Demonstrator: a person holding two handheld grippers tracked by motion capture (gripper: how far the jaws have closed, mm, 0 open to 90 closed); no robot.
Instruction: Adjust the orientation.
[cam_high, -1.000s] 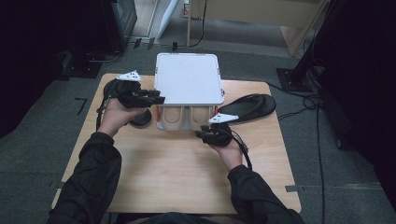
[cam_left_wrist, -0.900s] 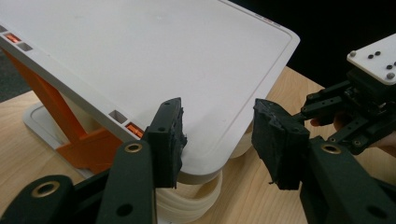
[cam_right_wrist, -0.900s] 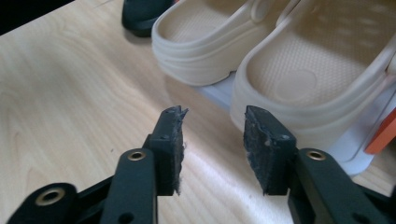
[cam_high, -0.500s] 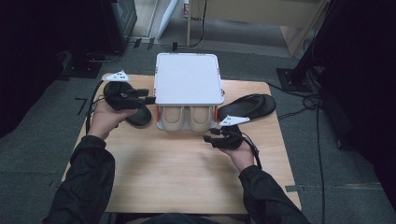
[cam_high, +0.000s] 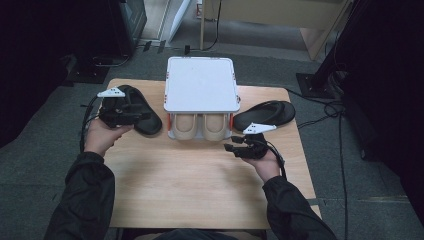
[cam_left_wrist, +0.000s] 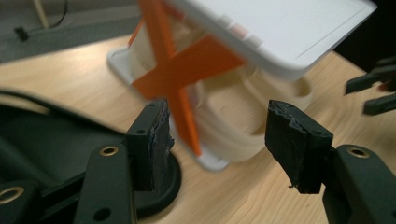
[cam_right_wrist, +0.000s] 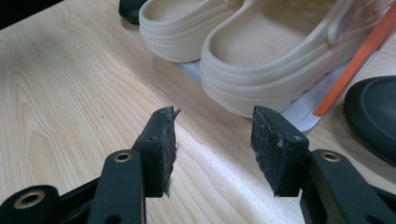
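Observation:
A white shoe rack (cam_high: 201, 82) stands at the back middle of the wooden table (cam_high: 190, 185). Two beige clogs (cam_high: 201, 126) sit side by side on its lower shelf. One black slipper (cam_high: 145, 117) lies left of the rack, another black slipper (cam_high: 265, 114) to its right. My left gripper (cam_high: 145, 116) hovers over the left slipper, pointing at the rack's orange cross brace (cam_left_wrist: 187, 70). Its jaws have just been opening and nothing is between them (cam_left_wrist: 219, 140). My right gripper (cam_high: 231, 145) is in front of the clogs (cam_right_wrist: 275, 56), its jaws also just opened, with nothing between them (cam_right_wrist: 212, 140).
The front half of the table is bare wood. Cables trail from both grippers and across the grey floor at right (cam_high: 320, 107). Dark stands and wooden furniture (cam_high: 280, 20) sit beyond the table's far edge.
My left hand has drawn back left from the rack's side to over the black slipper. My right hand has shifted a little right, away from the clogs. Both pairs of jaws stand wider.

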